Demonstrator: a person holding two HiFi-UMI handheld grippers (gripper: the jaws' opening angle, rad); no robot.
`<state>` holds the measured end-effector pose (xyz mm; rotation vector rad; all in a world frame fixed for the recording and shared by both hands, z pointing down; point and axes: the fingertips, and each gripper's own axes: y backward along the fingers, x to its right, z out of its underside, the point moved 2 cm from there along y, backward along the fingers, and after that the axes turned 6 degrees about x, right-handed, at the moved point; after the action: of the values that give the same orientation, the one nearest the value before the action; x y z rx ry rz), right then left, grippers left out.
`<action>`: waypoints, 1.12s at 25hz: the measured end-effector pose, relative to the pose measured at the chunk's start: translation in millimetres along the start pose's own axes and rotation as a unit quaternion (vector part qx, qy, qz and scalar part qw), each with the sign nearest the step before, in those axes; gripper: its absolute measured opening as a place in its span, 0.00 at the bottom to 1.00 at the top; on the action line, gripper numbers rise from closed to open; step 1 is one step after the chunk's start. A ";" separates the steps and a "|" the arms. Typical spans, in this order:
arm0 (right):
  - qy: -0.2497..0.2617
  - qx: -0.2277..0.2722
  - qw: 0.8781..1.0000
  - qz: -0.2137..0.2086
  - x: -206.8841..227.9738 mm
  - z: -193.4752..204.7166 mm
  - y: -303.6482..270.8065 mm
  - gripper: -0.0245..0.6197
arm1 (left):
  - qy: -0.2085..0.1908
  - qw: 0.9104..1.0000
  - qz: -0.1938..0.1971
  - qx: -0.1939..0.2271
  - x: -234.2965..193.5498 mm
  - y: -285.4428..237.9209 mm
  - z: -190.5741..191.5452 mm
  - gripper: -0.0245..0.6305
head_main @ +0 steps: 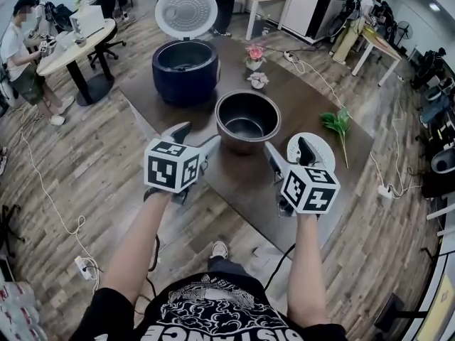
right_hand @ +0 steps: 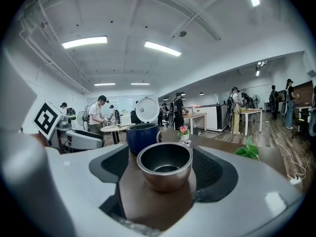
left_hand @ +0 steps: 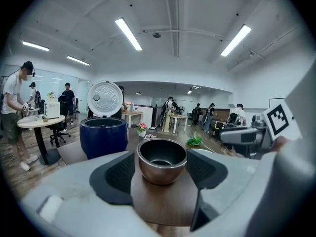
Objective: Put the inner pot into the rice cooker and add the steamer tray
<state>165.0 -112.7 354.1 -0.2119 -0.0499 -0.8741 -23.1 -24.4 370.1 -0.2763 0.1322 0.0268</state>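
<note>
Counter [head_main: 306, 98] of dark wood carries the blue rice cooker [head_main: 185, 69], lid raised, at its far corner, the inner pot [head_main: 247, 121] nearer, standing apart. Left tool [head_main: 195, 138] and right tool [head_main: 290, 153], jaws spread and empty, hover just short of the pot.

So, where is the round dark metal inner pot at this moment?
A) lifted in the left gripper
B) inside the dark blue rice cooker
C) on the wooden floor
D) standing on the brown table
D: the round dark metal inner pot stands on the brown table in front of the open dark blue rice cooker. The left gripper and right gripper are open to either side of it.
</note>
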 end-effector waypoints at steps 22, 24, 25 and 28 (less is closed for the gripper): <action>-0.032 -0.013 0.999 -0.002 97.3 -8.1 -96.9 0.65 | -0.002 1.000 -0.019 -0.023 -27.1 -126.4 -27.3 0.54; -0.032 -0.017 0.999 -0.001 101.0 -5.4 -99.0 0.65 | -0.002 1.000 -0.018 -0.024 -27.9 -131.8 -26.7 0.54; -0.032 -0.019 0.999 0.000 102.4 -3.8 -100.1 0.65 | -0.001 1.000 -0.017 -0.024 -28.7 -134.5 -26.6 0.54; -0.033 -0.025 0.999 0.002 105.0 1.0 -104.3 0.65 | 0.003 1.000 -0.014 -0.025 -32.7 -143.0 -25.0 0.54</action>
<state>152.6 -256.7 385.9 -0.2880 -0.0896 -0.8654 -52.4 -169.1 389.3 -0.3284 0.1341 0.0018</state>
